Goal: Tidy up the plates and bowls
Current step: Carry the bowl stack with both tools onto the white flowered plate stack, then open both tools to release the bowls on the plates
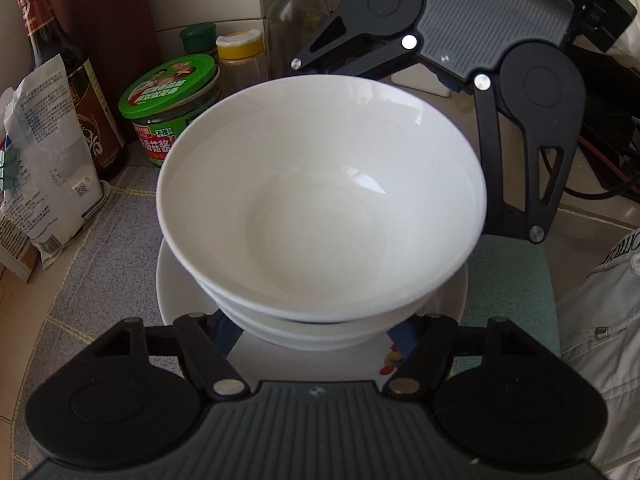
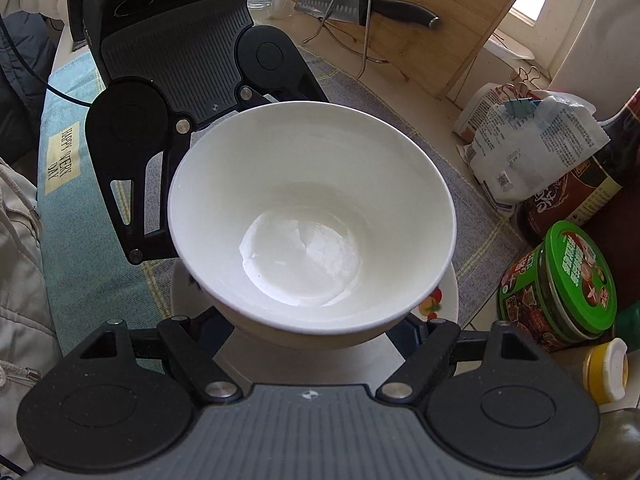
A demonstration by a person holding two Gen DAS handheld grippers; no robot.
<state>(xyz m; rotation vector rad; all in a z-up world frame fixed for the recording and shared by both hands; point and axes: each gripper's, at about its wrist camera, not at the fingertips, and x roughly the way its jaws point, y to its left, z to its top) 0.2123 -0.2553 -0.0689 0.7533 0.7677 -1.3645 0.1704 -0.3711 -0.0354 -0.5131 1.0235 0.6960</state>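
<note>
Holding a stack between my two tools, I see a white bowl (image 1: 320,200) nested in a second bowl (image 1: 304,330), and both sit on a white plate (image 1: 176,292) with a fruit print at its edge. The plate lies over a grey checked cloth (image 1: 108,248) on the counter; whether it rests on the cloth or hangs just above it I cannot tell.

My left gripper (image 1: 316,336) reaches in from one side of the stack and my right gripper (image 2: 312,332) from the opposite side, so the two face each other across the bowls. On each, the blue pads straddle the lower bowl and the plate edge, but the bowls hide the contact. I judge both clamped on the stack, though I cannot confirm which piece each bites.

The relation that matters: the stack sits squarely between the grippers, neither hand nearer, bowl mouths up. Any shift, I judge, needs both hands moving together and level, or the bowls will slide.

A green-lidded jar (image 1: 172,96), a dark bottle (image 1: 64,76) and a paper bag (image 1: 44,168) stand close on one side.
</note>
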